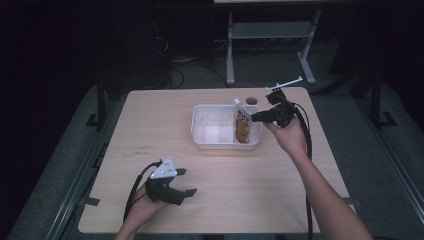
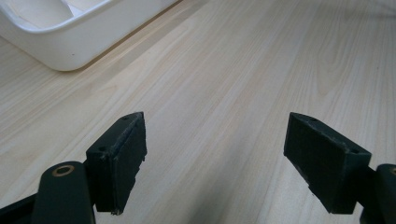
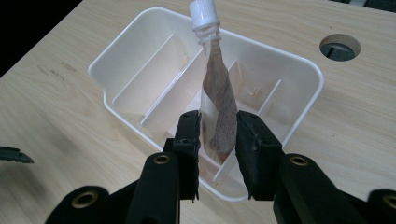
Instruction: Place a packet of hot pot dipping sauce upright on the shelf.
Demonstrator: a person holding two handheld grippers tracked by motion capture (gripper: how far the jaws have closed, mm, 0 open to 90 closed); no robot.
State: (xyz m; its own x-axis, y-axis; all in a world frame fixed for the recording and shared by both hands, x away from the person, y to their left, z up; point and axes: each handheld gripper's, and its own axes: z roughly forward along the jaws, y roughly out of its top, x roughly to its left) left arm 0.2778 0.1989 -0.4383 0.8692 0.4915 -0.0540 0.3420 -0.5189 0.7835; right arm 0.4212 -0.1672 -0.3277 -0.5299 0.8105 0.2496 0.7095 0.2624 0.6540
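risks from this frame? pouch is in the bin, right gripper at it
1. The pouch leans tilted in the bin, cap above the rim; it could tip over once the right gripper backs off.
2. Jaws sit close either side of it; pulling away might drag it out.
3. A snag could shift the light bin.

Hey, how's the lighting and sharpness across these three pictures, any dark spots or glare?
High view: dim overall, the room around the table nearly black, the white bin the brightest thing, detail soft. Left gripper view: evenly lit and sharp wood grain, with a soft shadow at the bottom between the left tool jaws. Right gripper view: bright, the bin slightly washed out, the spouted pouch sharp, the top left corner black.
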